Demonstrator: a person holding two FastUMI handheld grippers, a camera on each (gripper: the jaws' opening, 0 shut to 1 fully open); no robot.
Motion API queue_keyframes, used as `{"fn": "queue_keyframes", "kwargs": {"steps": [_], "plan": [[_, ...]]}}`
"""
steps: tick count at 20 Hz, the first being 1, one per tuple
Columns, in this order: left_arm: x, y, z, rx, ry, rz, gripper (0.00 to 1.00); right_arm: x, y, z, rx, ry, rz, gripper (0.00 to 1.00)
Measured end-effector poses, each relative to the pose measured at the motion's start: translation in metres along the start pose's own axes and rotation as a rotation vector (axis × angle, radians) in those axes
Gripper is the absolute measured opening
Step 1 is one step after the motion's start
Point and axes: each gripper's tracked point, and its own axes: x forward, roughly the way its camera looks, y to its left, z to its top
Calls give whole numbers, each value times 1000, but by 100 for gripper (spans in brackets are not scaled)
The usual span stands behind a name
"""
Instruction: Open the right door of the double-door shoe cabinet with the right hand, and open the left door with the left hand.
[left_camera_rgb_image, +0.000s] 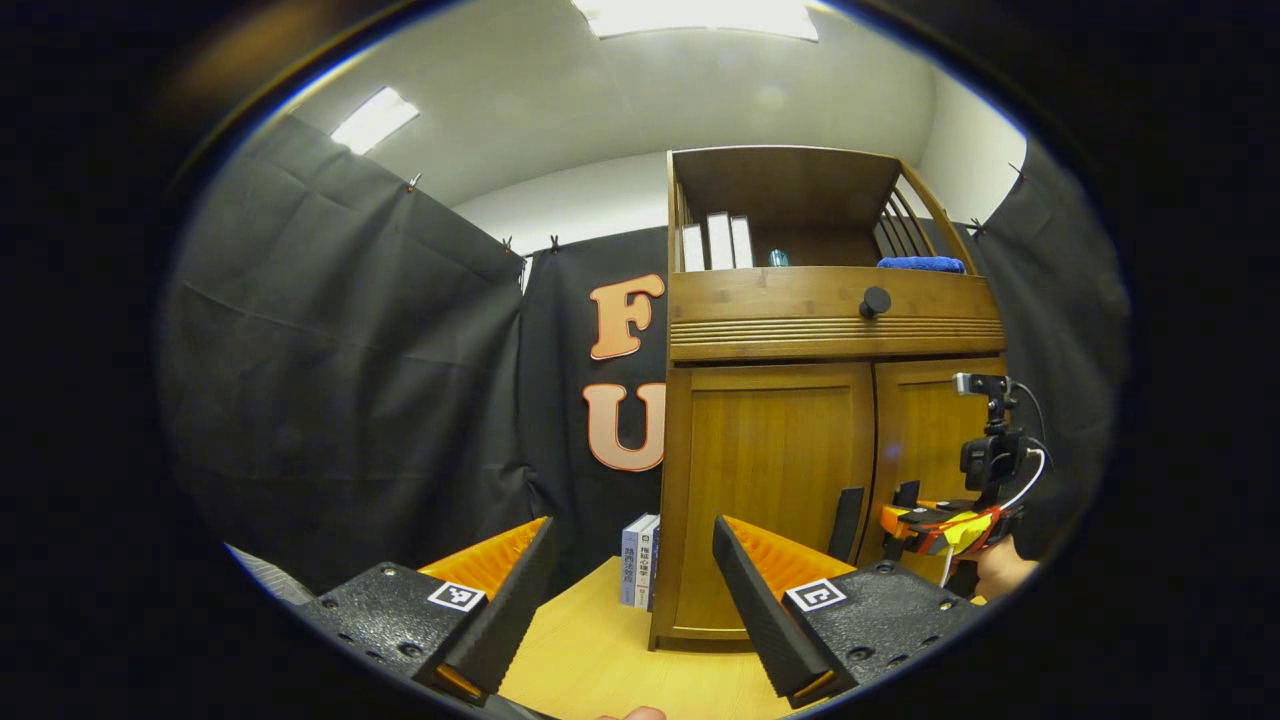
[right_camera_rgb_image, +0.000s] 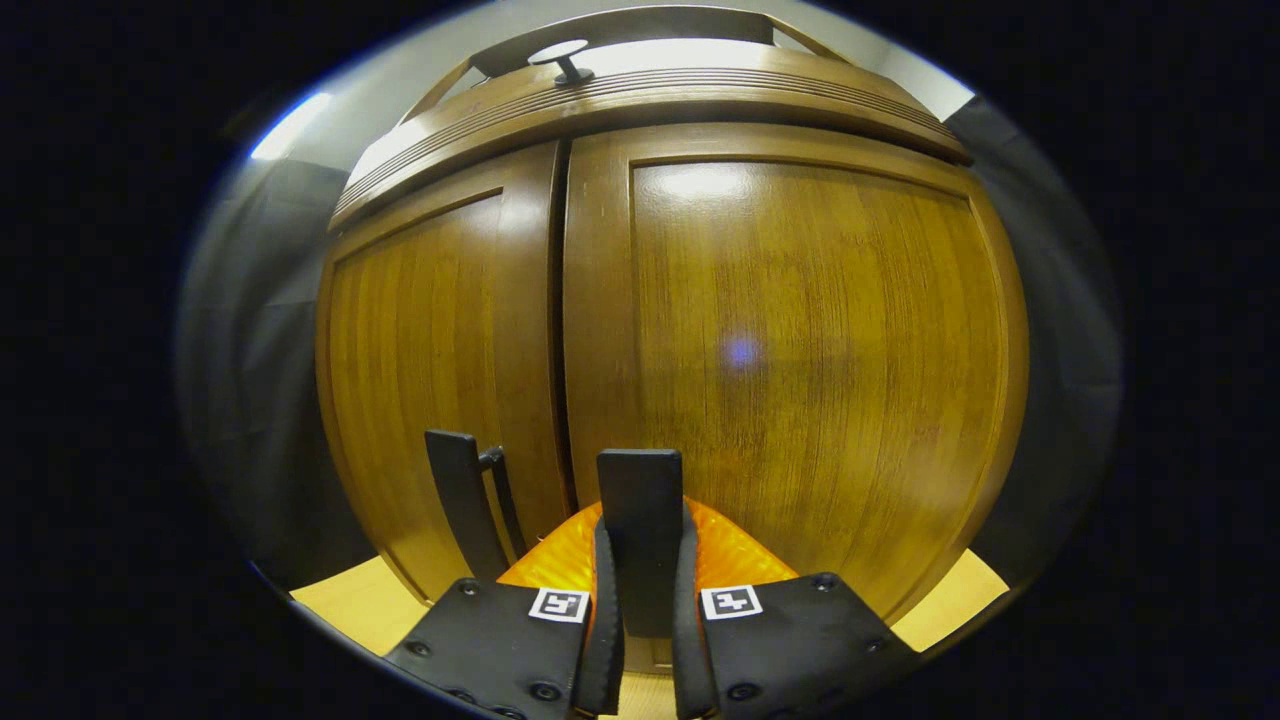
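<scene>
Because its fingers are clamped on the dark flat handle (right_camera_rgb_image: 640, 520) of the right door (right_camera_rgb_image: 800, 350), the right hand-held gripper (right_camera_rgb_image: 640, 600) looks set to pull it open. Both doors of the brown wooden shoe cabinet (left_camera_rgb_image: 780, 500) on the pale bench (left_camera_rgb_image: 620, 660) are closed; the left hand-held gripper (left_camera_rgb_image: 632, 590) waits with fingers apart, well back from the left door (left_camera_rgb_image: 770, 490).

Book spines (left_camera_rgb_image: 640, 560): printed chars, too small to read; no other legible txt.
</scene>
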Motion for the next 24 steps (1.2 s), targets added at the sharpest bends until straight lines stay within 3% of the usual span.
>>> {"fn": "queue_keyframes", "kwargs": {"steps": [4, 8, 12, 19, 20, 24], "plan": [[-8, -4, 4, -17, -12, -8, 94, -4, -2, 1, 12, 8, -10, 26], [-14, -8, 5, -26, -18, -19, 94, -19, 0, 9, 34, 22, 25, 24], [-15, -14, 4, -55, -17, -34, 92, -29, 3, 19, 39, 44, 51, 31], [-7, -14, -6, -40, -3, -25, 94, -36, -3, 27, 43, 27, 46, 28], [-7, -13, -6, -37, -3, -21, 92, -40, -3, 27, 46, 26, 45, 31], [-3, -21, -7, -44, -4, -21, 92, -65, -19, 25, 67, 28, 29, 27]]}}
